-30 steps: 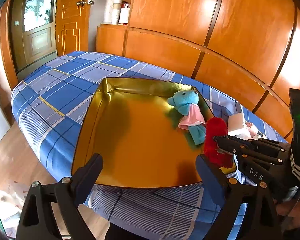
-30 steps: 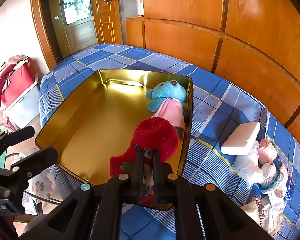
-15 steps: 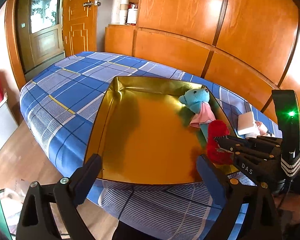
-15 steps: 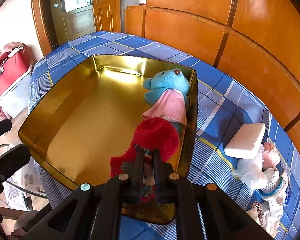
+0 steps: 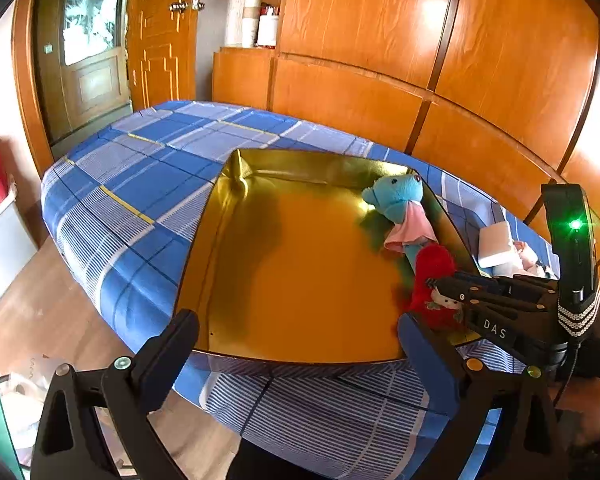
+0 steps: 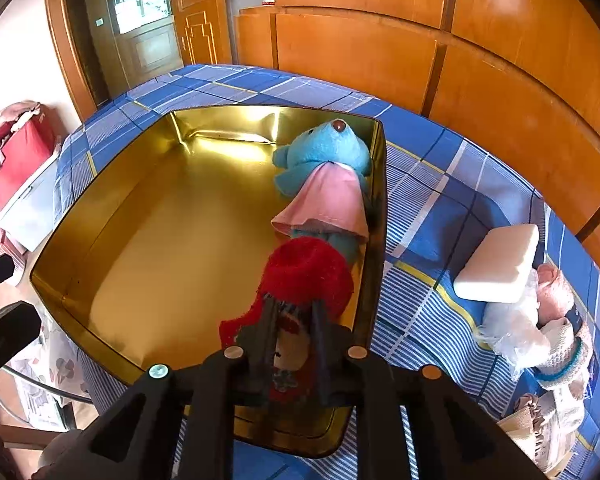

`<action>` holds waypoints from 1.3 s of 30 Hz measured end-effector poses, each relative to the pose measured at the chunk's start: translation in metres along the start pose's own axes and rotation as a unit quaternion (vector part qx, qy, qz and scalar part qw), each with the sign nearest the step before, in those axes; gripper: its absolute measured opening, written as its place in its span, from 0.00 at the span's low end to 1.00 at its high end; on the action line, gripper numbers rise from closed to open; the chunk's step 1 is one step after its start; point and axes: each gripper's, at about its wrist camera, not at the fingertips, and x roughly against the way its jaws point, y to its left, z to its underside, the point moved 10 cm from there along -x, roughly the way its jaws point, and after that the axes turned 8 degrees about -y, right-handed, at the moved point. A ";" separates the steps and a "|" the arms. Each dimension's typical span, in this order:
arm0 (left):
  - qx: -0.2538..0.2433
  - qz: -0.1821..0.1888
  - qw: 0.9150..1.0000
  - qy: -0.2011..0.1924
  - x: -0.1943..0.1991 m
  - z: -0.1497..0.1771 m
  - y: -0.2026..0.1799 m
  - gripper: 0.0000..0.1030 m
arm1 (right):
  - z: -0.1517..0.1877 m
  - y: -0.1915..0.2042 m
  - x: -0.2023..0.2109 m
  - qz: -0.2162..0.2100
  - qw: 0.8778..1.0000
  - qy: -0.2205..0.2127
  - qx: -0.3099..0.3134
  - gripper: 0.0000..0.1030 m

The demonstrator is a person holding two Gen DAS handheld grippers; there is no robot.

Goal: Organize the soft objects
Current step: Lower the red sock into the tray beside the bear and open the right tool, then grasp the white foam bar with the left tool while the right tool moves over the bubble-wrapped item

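A gold tray [image 5: 236,184] [image 6: 112,168] sits on a table with a blue checked cloth [image 5: 148,160]. A blue plush toy in a pink skirt [image 5: 400,208] [image 6: 324,172] lies along the tray's right wall. My right gripper [image 6: 294,312] [image 5: 434,284] is shut on a red-haired doll [image 6: 306,276] [image 5: 434,276] and holds it over the tray's near right corner, just behind the plush. My left gripper [image 5: 296,344] is open and empty, in front of the tray's near edge.
To the right of the tray lie a white foam block [image 6: 500,264] [image 5: 496,240] and a pile of soft items in plastic [image 6: 540,320]. Wooden wardrobe panels [image 5: 420,60] stand behind the table. A red bag [image 6: 16,152] sits at the left.
My right gripper has carried the red-haired doll lower and further in over the tray's right side. My left gripper has drawn back and up a little, staying open.
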 end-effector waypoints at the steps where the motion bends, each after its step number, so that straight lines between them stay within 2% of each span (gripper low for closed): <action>1: -0.001 -0.003 1.000 -0.004 0.001 -0.001 0.000 0.97 | -0.001 -0.001 0.000 0.001 1.000 -0.001 -0.001 0.17; 3: -0.004 -0.011 1.000 -0.010 0.003 -0.002 0.002 0.97 | -0.002 -0.001 0.002 -0.001 1.000 -0.005 -0.004 0.18; 6: -0.003 -0.013 1.000 -0.010 0.002 -0.002 0.003 0.97 | -0.004 0.001 0.009 -0.005 1.000 -0.018 -0.004 0.26; 11: -0.013 -0.005 1.000 -0.014 0.005 -0.003 -0.003 0.97 | -0.012 0.000 0.026 0.003 0.999 -0.045 0.000 0.28; 18: -0.036 0.008 0.999 -0.019 0.009 -0.007 -0.019 0.97 | -0.028 -0.013 0.070 0.032 0.993 -0.114 0.009 0.36; 24: -0.051 0.024 0.998 -0.025 0.014 -0.012 -0.036 0.97 | -0.031 -0.037 0.101 0.071 0.987 -0.147 0.009 0.36; 34: -0.066 0.077 0.995 -0.005 0.011 -0.011 -0.076 0.97 | -0.005 -0.118 0.137 0.104 0.982 -0.147 -0.055 0.37; 39: -0.097 0.130 0.987 -0.009 0.015 -0.022 -0.116 0.97 | 0.015 -0.184 0.150 0.157 0.973 -0.137 -0.095 0.40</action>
